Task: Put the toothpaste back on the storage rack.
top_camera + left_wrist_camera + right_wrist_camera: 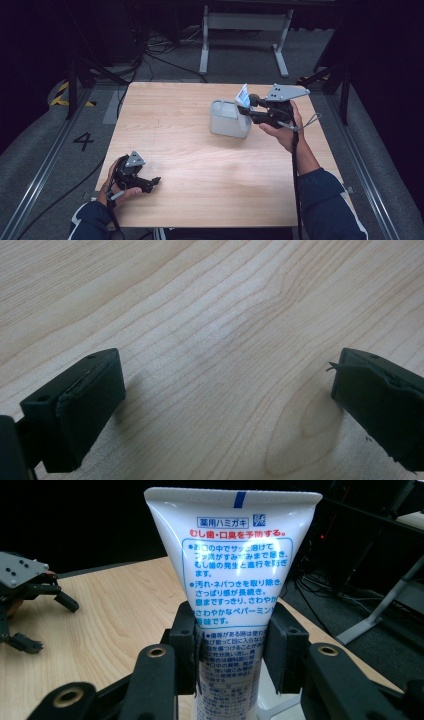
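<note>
Right gripper view: right gripper [232, 655] clamps a white toothpaste tube [232, 575] low on its body, crimped end up, one jaw pad on each side.
Tube position: in the high view the tube [242, 95] sits just above the rim of a grey container [227, 119] near the table's far right; whether it touches the rim, cannot tell.
Left gripper: [150, 182] rests at the near left edge of the wooden table [200, 165], jaws spread wide over bare wood, holding nothing.
Risk 1: soft tube wall may buckle or slide through the pads if the squeeze slackens.
Risk 2: tube's lower end could catch the container rim and tip or shove the light container, since no hand steadies it.
Risk 3: early release may leave the tube leaning out over the rim.
</note>
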Action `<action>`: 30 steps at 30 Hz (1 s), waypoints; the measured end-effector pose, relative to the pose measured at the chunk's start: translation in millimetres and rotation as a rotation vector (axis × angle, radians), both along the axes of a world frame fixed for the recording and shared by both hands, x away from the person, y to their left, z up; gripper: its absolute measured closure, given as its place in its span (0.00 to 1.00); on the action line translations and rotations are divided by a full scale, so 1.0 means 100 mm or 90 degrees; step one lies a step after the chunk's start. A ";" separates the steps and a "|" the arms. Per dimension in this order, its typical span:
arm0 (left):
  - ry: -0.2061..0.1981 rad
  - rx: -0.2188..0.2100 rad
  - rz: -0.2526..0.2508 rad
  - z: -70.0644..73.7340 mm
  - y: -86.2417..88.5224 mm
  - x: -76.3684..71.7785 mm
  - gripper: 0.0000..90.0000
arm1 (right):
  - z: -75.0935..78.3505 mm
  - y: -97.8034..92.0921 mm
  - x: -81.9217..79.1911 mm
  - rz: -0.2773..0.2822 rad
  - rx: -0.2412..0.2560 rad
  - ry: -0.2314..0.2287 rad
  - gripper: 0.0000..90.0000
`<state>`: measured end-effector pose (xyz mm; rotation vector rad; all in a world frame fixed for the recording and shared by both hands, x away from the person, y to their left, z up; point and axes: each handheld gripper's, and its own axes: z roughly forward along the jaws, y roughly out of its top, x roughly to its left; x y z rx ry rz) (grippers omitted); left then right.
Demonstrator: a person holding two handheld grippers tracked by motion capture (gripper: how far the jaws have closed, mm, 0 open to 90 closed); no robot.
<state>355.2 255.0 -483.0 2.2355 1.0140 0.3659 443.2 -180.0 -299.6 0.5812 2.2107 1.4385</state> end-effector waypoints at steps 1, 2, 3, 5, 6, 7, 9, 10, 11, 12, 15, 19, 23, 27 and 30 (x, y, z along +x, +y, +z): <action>0.000 0.000 0.000 0.00 0.00 0.00 0.01 | 0.01 0.01 0.01 -0.001 0.001 -0.001 0.71; -0.002 0.001 0.000 0.00 0.00 0.00 0.01 | 0.03 0.02 0.02 -0.003 0.003 -0.002 0.71; -0.001 0.000 0.000 0.00 0.00 0.00 0.01 | 0.04 0.03 0.04 -0.004 0.003 -0.005 0.71; -0.001 0.000 0.000 0.00 0.00 0.00 0.02 | 0.06 0.05 0.06 -0.004 0.006 -0.006 0.71; -0.001 0.000 0.000 0.00 0.00 0.00 0.02 | 0.08 0.07 0.08 -0.005 0.004 -0.009 0.71; -0.001 0.000 0.000 0.00 0.00 0.00 0.02 | 0.08 0.08 0.09 -0.005 0.003 -0.011 0.71; -0.003 0.002 0.000 0.00 0.00 0.00 0.02 | 0.09 0.09 0.12 -0.006 0.003 -0.010 0.71; -0.003 0.002 0.000 0.00 0.00 0.00 0.02 | 0.09 0.10 0.14 -0.006 0.004 -0.011 0.71; -0.003 0.002 0.000 0.00 0.00 0.00 0.02 | 0.08 0.10 0.15 -0.008 0.004 -0.012 0.71; -0.003 0.002 -0.002 0.00 0.00 0.00 0.02 | 0.08 0.11 0.18 -0.011 0.007 -0.011 0.71; -0.004 0.004 -0.002 0.00 0.00 0.00 0.02 | 0.07 0.12 0.22 -0.014 0.011 -0.008 0.71; -0.004 0.004 -0.002 0.00 0.00 -0.01 0.02 | 0.07 0.12 0.30 -0.019 0.021 -0.002 0.71; -0.004 0.004 -0.001 0.00 0.00 -0.01 0.02 | 0.06 0.12 0.36 -0.026 0.028 0.001 0.71; -0.004 0.003 -0.001 0.00 0.00 -0.01 0.02 | 0.06 0.11 0.41 -0.029 0.037 0.007 0.71; -0.004 0.004 -0.001 0.00 0.00 -0.01 0.02 | 0.04 0.12 0.45 -0.035 0.034 0.007 0.71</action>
